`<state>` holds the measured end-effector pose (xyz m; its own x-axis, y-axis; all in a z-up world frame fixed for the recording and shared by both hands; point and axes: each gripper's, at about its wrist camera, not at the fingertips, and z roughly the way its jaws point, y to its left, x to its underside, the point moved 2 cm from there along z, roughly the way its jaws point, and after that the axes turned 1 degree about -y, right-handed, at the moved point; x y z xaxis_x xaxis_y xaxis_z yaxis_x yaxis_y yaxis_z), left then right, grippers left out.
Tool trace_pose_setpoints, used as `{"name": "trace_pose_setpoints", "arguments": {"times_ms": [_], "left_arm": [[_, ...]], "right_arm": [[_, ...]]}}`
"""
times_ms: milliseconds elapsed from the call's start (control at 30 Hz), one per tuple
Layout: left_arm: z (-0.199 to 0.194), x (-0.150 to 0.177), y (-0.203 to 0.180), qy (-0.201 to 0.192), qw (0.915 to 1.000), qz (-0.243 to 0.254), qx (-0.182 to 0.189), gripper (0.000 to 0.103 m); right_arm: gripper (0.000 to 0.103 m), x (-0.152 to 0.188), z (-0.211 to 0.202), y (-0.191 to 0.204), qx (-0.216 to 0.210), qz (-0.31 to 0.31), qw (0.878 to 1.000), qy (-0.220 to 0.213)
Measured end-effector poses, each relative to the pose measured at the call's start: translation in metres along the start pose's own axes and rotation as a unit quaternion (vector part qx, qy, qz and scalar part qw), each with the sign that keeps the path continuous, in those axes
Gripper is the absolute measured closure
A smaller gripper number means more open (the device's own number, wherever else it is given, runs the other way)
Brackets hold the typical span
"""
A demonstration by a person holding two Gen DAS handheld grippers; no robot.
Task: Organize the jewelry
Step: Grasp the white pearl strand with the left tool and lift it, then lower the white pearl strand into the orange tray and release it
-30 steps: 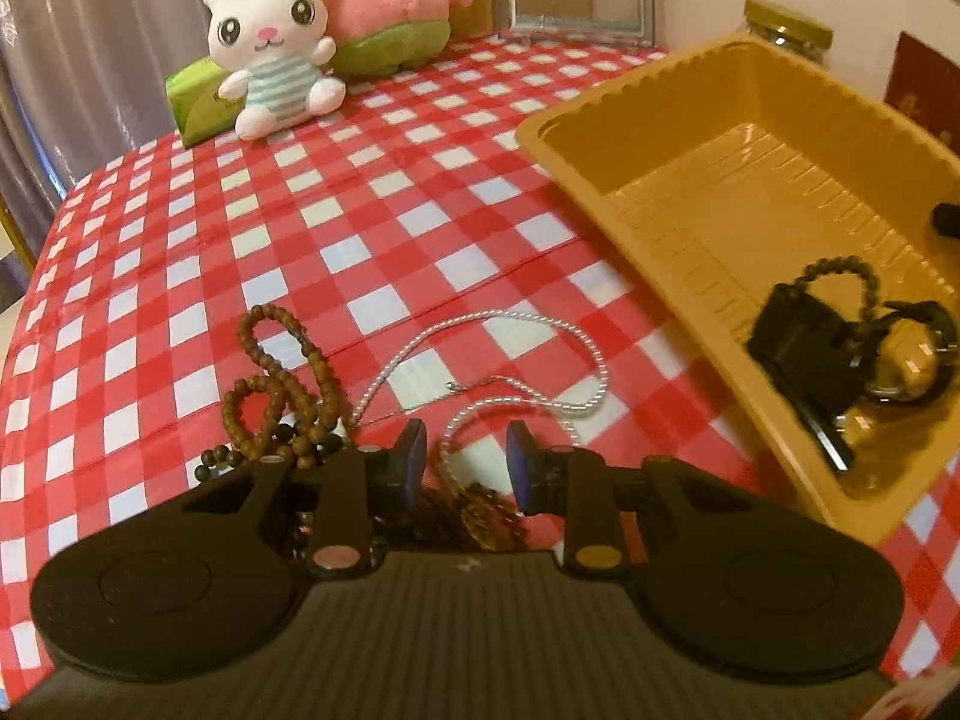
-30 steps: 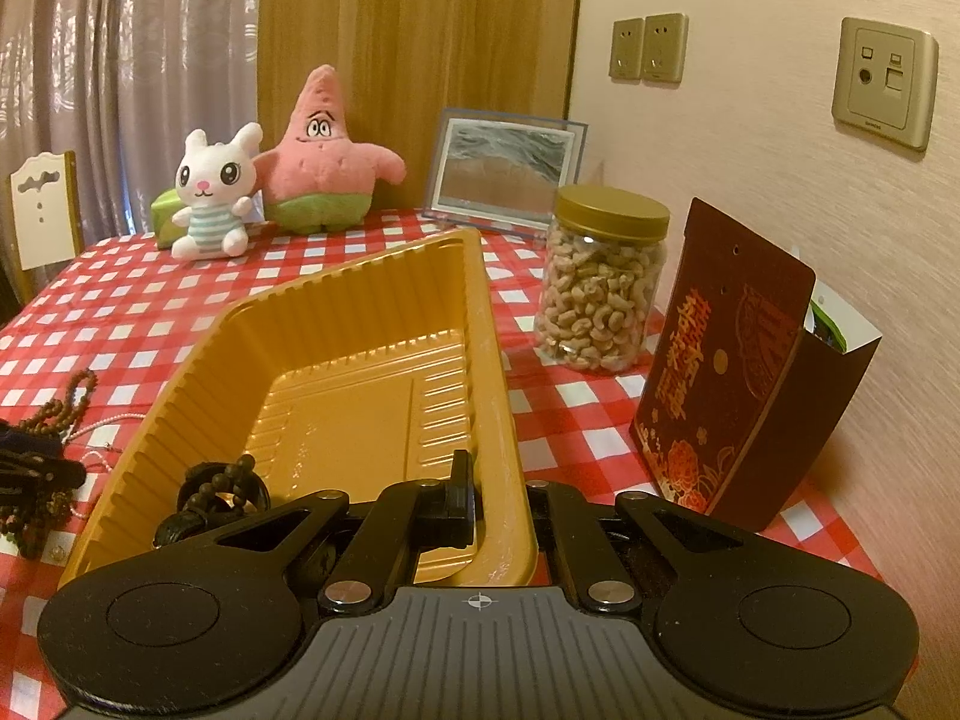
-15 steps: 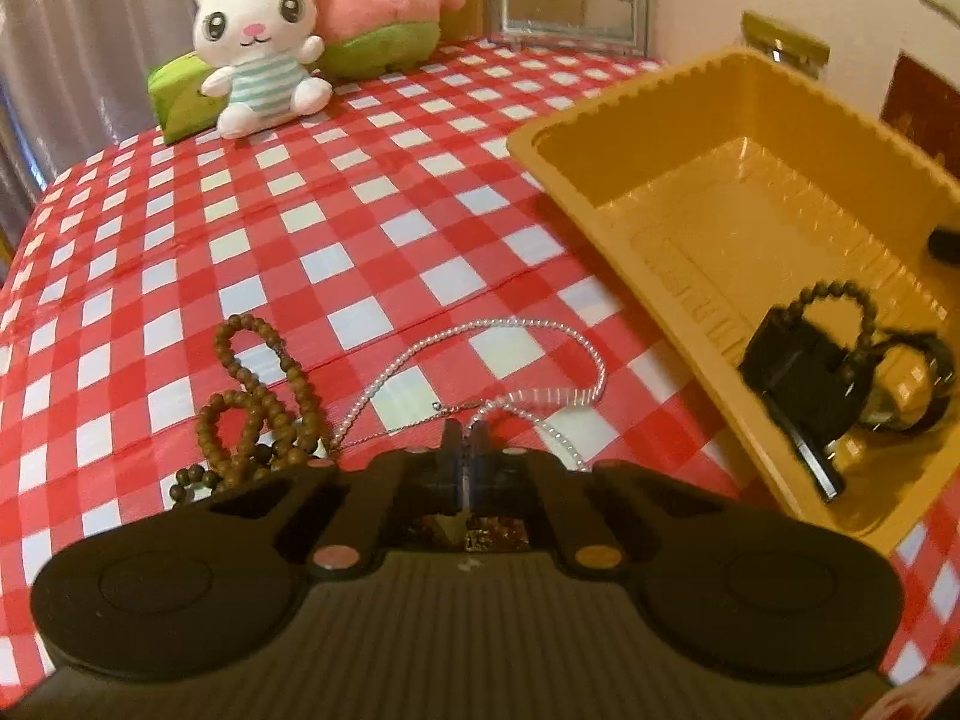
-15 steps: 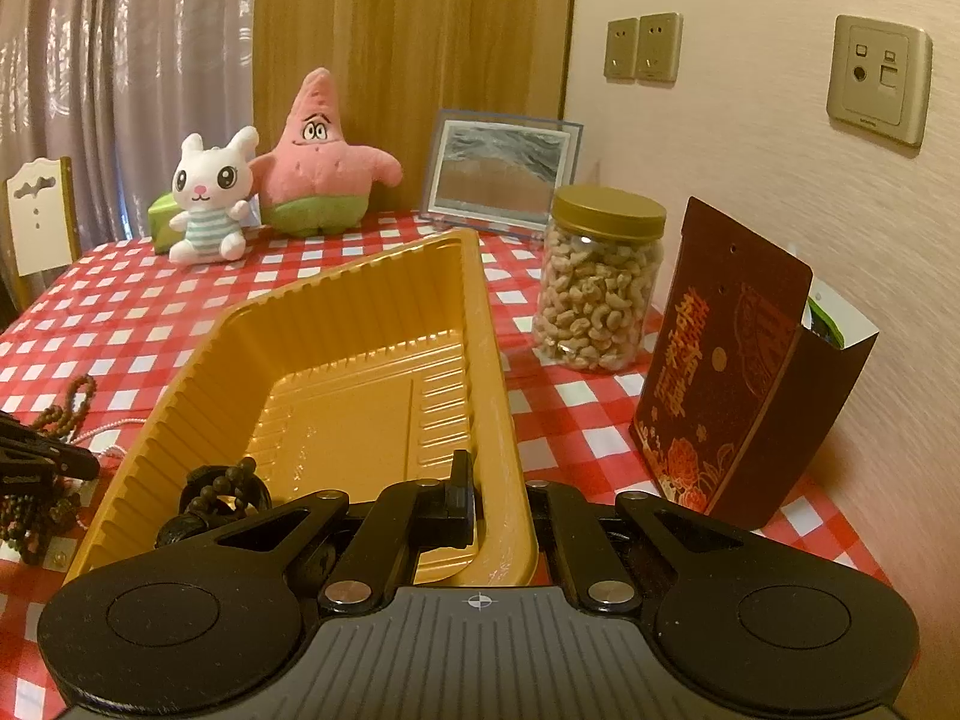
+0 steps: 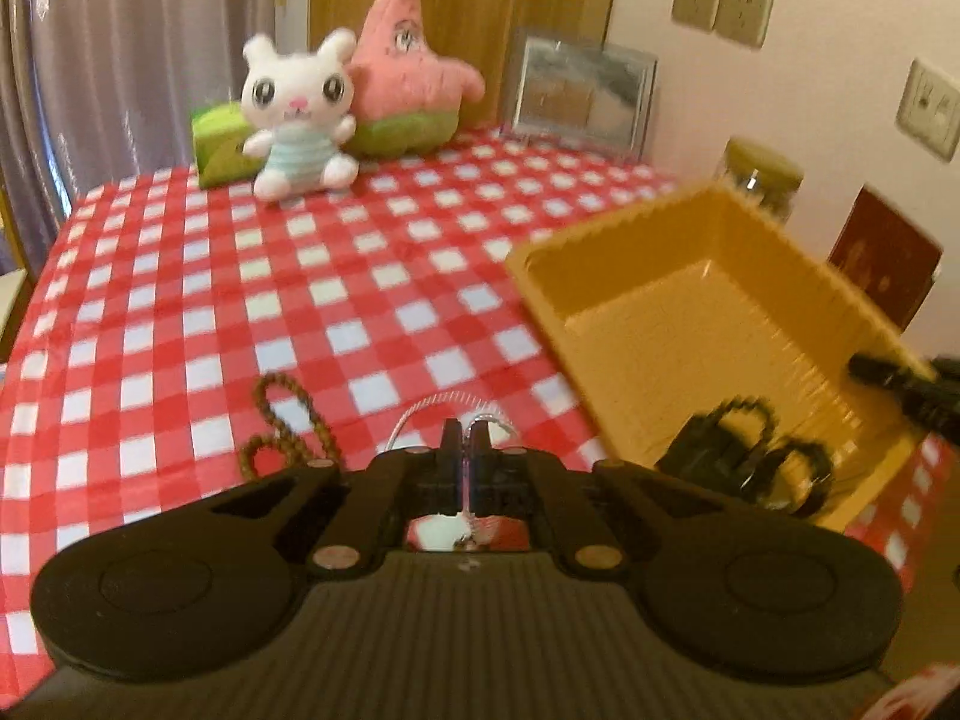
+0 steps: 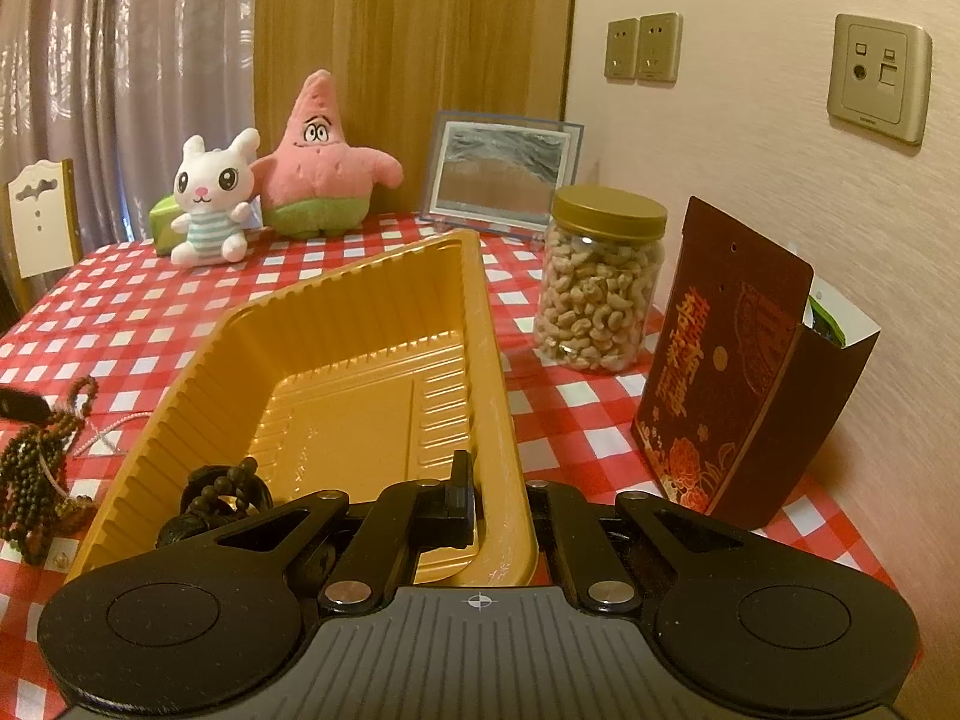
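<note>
Where curtains (image 6: 90, 90) hang, checked tablecloth (image 5: 240, 300), sockets (image 6: 642, 48)

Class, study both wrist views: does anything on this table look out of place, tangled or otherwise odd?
Yes. Brown bead strings lie in a knotted heap on the checked tablecloth, outside the gold tray. The left claw is shut on the pearl strand. Nothing appears spilled or broken.
</note>
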<state>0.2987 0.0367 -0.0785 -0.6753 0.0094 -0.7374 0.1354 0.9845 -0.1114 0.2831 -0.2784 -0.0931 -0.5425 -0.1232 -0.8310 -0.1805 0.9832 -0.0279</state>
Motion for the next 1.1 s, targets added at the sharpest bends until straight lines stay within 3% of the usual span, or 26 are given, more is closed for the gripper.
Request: {"name": "trace_pose_setpoints", "arguments": {"times_ms": [467,767,1100], "left_arm": [[-0.054,-0.064,-0.018,-0.081,0.9957,-0.002,0.046,0.102],[-0.074,-0.096,-0.044,-0.13,0.9856,-0.013,0.107,0.102],[-0.074,-0.115,-0.084,-0.145,0.9756,-0.005,0.165,0.102]], "right_arm": [[0.098,-0.001,0.0,0.002,-0.001,0.006,1.0,-0.002],[0.098,-0.001,0.0,0.002,0.0,0.006,1.0,-0.002],[0.098,-0.001,0.001,0.003,-0.001,0.008,1.0,-0.003]]}}
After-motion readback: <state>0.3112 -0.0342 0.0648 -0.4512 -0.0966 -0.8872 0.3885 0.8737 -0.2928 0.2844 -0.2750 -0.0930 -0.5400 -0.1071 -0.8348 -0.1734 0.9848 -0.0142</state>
